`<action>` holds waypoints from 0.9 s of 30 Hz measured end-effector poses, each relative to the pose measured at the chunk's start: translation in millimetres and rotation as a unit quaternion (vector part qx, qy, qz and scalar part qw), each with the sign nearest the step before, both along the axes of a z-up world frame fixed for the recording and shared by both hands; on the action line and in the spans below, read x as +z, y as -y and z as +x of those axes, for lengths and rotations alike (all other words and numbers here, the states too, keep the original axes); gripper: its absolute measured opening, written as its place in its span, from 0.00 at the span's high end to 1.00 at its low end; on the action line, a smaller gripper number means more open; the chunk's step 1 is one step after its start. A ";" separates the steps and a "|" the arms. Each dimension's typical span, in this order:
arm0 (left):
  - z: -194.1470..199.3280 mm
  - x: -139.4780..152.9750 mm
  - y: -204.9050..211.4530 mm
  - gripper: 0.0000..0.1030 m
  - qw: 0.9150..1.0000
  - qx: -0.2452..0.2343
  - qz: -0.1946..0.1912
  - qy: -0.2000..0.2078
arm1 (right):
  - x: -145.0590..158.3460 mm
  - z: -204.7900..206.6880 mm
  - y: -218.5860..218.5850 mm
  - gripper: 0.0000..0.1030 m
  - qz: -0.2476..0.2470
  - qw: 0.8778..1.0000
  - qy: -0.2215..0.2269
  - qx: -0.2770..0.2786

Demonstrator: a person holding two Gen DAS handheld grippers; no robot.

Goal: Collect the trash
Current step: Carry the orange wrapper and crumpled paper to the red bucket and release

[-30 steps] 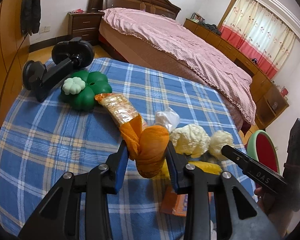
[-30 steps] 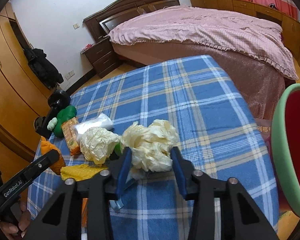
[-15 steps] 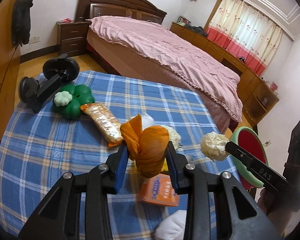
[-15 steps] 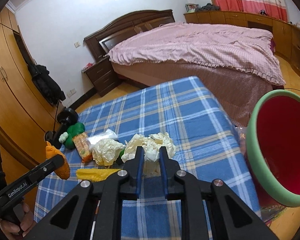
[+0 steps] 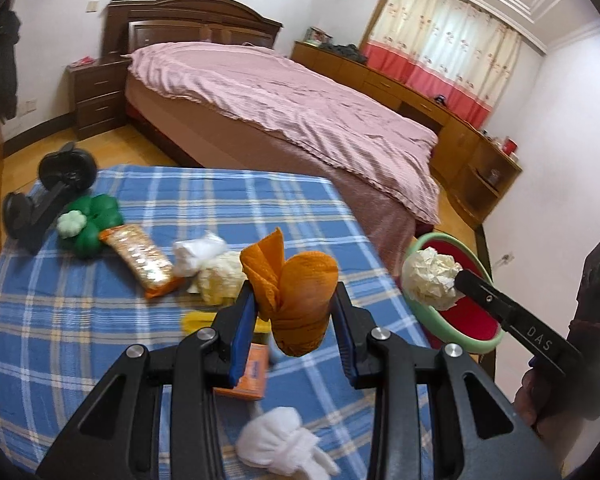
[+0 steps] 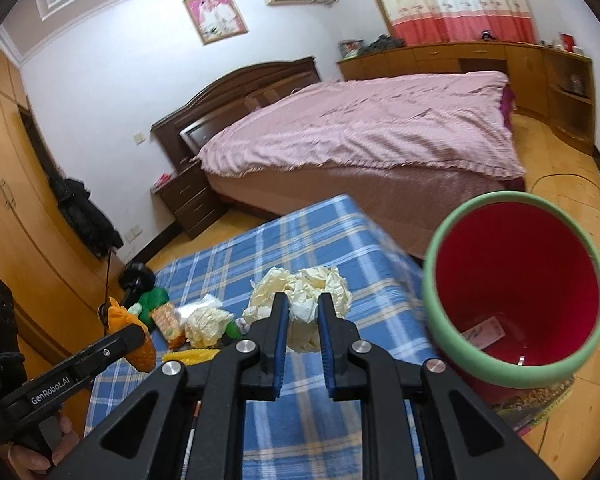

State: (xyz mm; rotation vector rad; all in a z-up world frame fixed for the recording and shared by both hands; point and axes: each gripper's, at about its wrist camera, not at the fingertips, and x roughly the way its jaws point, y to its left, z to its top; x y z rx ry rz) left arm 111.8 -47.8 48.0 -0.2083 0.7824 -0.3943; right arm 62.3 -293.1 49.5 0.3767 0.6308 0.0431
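Observation:
My left gripper is shut on a crumpled orange cloth, held up above the blue plaid table. My right gripper is shut on a cream paper wad, lifted near the table's right edge. In the left wrist view that paper wad hangs in front of the bin. The bin is red inside with a green rim, stands on the floor to the right of the table, and holds a small scrap at its bottom.
On the table lie a snack packet, a white plastic bag, another cream wad, a yellow wrapper, an orange box, a white cloth, a green toy and a black dumbbell. A bed stands beyond.
The right gripper closed on the cream paper wad and lifted it toward the bin. The left gripper rose with the orange cloth. Both views now look down from higher.

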 end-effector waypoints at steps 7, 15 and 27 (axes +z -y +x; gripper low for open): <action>-2.3 5.2 40.4 0.64 0.999 -0.047 0.008 -0.003 | 3.9 -24.1 37.8 0.84 0.011 0.999 0.009 -0.047; -1.1 9.4 91.0 0.64 0.995 -0.098 0.018 -0.005 | -1.0 -44.8 82.7 0.84 0.027 0.994 0.009 -0.101; 9.6 -7.8 176.0 0.64 0.985 -0.169 0.039 -0.024 | -23.9 -51.9 140.7 0.84 0.043 0.988 -0.011 -0.148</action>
